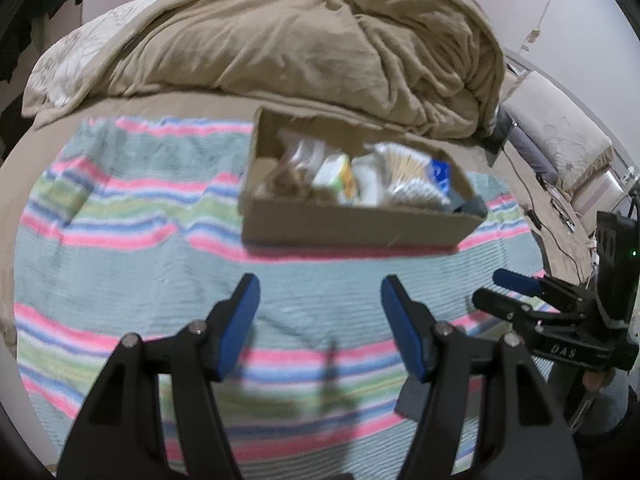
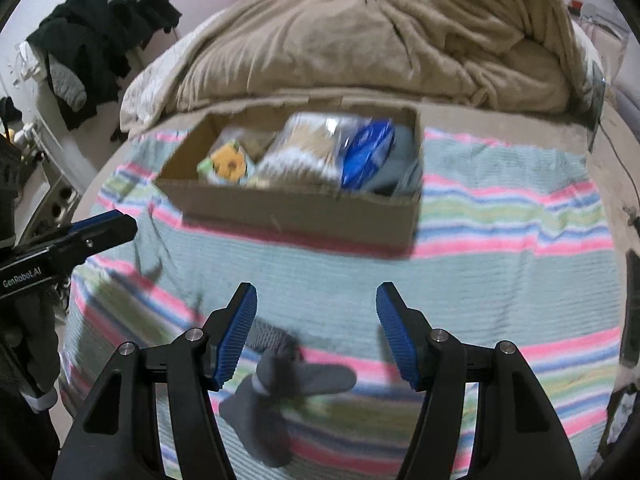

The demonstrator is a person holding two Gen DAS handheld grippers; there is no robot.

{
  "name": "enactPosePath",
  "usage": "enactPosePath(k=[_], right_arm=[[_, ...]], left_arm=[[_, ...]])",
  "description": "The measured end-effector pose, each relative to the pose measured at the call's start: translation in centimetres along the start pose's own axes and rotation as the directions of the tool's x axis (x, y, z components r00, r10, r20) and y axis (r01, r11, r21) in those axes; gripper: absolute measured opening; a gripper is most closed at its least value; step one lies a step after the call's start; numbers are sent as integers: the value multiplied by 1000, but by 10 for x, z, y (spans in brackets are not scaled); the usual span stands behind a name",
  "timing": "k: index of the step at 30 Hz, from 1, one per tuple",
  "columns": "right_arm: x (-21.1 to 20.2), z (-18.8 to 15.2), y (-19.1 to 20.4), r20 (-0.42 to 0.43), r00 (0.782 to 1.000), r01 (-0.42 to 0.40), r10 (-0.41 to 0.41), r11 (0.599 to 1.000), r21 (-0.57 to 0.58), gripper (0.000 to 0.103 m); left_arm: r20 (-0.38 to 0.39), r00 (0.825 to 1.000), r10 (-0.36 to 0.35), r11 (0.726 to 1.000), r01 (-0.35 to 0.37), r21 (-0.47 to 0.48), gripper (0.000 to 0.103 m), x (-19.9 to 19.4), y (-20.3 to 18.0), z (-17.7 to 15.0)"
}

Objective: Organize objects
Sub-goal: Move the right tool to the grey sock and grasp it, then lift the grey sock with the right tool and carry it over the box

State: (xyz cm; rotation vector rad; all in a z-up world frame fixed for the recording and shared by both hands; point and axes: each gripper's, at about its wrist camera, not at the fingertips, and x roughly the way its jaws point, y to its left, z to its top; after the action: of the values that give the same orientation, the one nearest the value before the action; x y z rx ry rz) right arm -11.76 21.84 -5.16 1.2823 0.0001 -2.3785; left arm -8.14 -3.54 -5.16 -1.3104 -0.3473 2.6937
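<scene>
A cardboard box [image 1: 352, 226] [image 2: 296, 210] sits on a striped towel [image 1: 132, 208] [image 2: 500, 216] on the bed. It holds several packets, among them a blue packet [image 2: 368, 154] [image 1: 440, 172] and a yellow-green packet [image 2: 228, 164] [image 1: 340, 174]. A pair of grey socks [image 2: 280, 384] lies on the towel just below my right gripper [image 2: 316, 300], which is open and empty. My left gripper [image 1: 320, 292] is open and empty, above bare towel in front of the box. The right gripper shows at the right edge of the left wrist view [image 1: 496, 288].
A crumpled beige duvet [image 1: 304, 40] [image 2: 400, 28] lies behind the box. Dark clothes [image 2: 104, 20] hang at the far left. Cables and white furniture [image 1: 560, 152] stand right of the bed. The left gripper's body [image 2: 80, 236] reaches in at the left.
</scene>
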Motion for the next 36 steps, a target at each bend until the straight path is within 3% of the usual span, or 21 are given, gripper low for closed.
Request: enactPosePath(k=[5, 22, 28, 29, 30, 31, 32, 36], right_arm=[[8, -15, 6, -40, 999, -4, 5, 1000, 12, 65], [44, -52, 28, -184, 982, -38, 44, 999, 31, 65], [54, -53, 33, -161, 986, -44, 49, 998, 38, 65], [54, -54, 33, -154, 987, -44, 50, 998, 41, 64], [53, -53, 32, -146, 988, -38, 43, 999, 38, 56], [52, -53, 31, -141, 990, -24, 28, 999, 30, 38], [51, -52, 30, -138, 990, -27, 30, 999, 30, 32], [46, -52, 30, -131, 990, -51, 53, 999, 15, 31]], left_arm=[[0, 999, 34, 999, -34, -11, 65, -4, 10, -16], [-37, 998, 53, 998, -54, -28, 65, -6, 22, -46], [-40, 998, 51, 998, -52, -20, 65, -5, 18, -47], [-41, 998, 52, 998, -53, -19, 65, -5, 18, -46], [-42, 998, 54, 998, -55, -19, 65, -5, 18, -46], [-40, 998, 53, 998, -54, -20, 65, -5, 18, -46], [-39, 998, 52, 998, -53, -21, 65, -5, 18, -45], [-40, 998, 54, 998, -54, -18, 65, -4, 17, -44]])
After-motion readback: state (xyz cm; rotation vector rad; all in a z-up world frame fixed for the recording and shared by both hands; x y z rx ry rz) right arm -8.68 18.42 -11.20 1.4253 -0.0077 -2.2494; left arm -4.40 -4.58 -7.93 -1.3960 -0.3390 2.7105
